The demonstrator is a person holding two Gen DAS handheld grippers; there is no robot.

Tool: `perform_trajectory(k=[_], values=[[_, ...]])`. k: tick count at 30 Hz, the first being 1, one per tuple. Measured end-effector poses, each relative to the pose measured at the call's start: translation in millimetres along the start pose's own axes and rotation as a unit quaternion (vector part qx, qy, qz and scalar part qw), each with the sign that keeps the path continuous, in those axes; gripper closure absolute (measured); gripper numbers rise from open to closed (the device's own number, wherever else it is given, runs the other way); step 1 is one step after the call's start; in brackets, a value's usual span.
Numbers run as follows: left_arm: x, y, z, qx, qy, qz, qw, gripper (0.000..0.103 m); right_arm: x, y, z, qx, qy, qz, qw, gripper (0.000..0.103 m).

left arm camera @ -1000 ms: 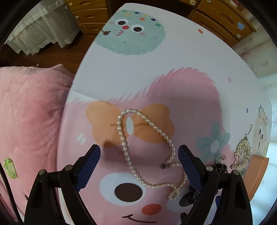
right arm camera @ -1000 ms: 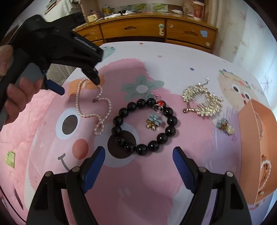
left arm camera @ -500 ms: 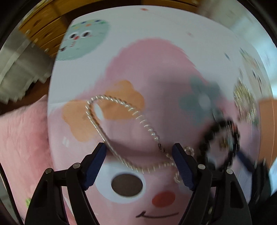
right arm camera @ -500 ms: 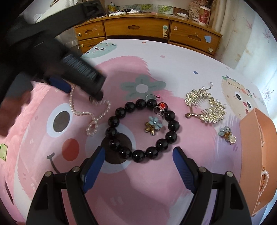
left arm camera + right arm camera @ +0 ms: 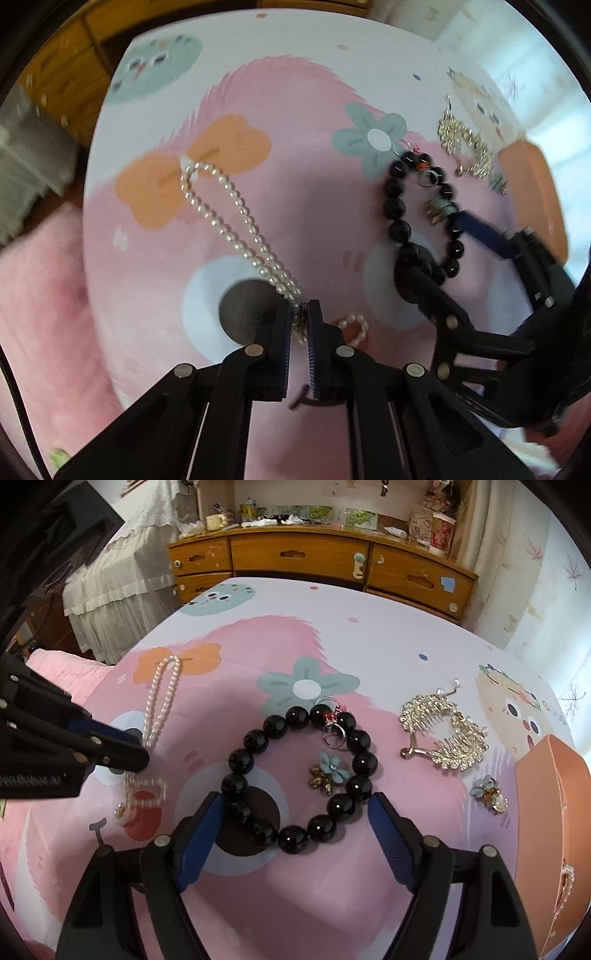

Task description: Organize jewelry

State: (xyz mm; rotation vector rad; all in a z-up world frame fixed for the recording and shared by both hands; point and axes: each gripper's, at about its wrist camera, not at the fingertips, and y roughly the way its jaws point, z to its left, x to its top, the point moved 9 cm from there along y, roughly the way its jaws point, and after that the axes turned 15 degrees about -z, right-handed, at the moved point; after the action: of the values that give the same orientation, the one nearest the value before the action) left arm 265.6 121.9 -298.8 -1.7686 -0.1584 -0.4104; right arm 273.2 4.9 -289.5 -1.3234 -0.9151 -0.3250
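Note:
My left gripper (image 5: 299,314) is shut on the white pearl necklace (image 5: 221,214), pinching it near its clasp end. The strand runs doubled and taut from the jaws to the orange bow print. In the right wrist view the left gripper (image 5: 136,753) comes in from the left with the pearl necklace (image 5: 162,694), whose short tail hangs blurred below. My right gripper (image 5: 295,799) points down over the black bead bracelet (image 5: 255,742). Its jaws are closing with the near half of the bracelet between them, and a small gap still shows on the right side. From the left wrist view, the right gripper (image 5: 443,254) covers the black bracelet (image 5: 397,206).
On the cartoon-print mat (image 5: 369,646) lie a gold rhinestone hair comb (image 5: 443,734), a ring (image 5: 332,734), and two flower earrings (image 5: 328,775) (image 5: 489,794). An orange box (image 5: 550,812) stands at the right edge. A wooden dresser (image 5: 314,561) is behind, pink bedding (image 5: 40,295) to the left.
The left gripper swung over the pearl necklace and shut on it, pulling the loop into a doubled line. The right jaws narrowed around the black bracelet.

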Motion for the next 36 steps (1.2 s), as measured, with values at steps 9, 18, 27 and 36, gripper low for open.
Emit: perform_trajectory(k=[9,18,27,36], values=[[-13.9,-0.3,4.8,-0.01,-0.009,-0.006,0.9999,0.101,0.6,-6.3,7.3,0.034,0.029,0.028,0.999,0.073],[-30.2,-14.6,21.5,-0.008,-0.032,-0.016,0.9993,0.101,-8.8,-41.1,1.4,0.054,0.164,0.044,0.984,0.089],[-31.0,-33.1,36.7,-0.004,-0.039,-0.043,0.9983,0.102,-5.2,-67.2,-10.8,0.059,0.225,0.032,0.972,0.089],[-29.2,-29.2,27.6,-0.034,-0.041,-0.029,0.9982,0.081,28.0,-120.0,-22.2,0.051,0.23,-0.022,0.972,0.089]])
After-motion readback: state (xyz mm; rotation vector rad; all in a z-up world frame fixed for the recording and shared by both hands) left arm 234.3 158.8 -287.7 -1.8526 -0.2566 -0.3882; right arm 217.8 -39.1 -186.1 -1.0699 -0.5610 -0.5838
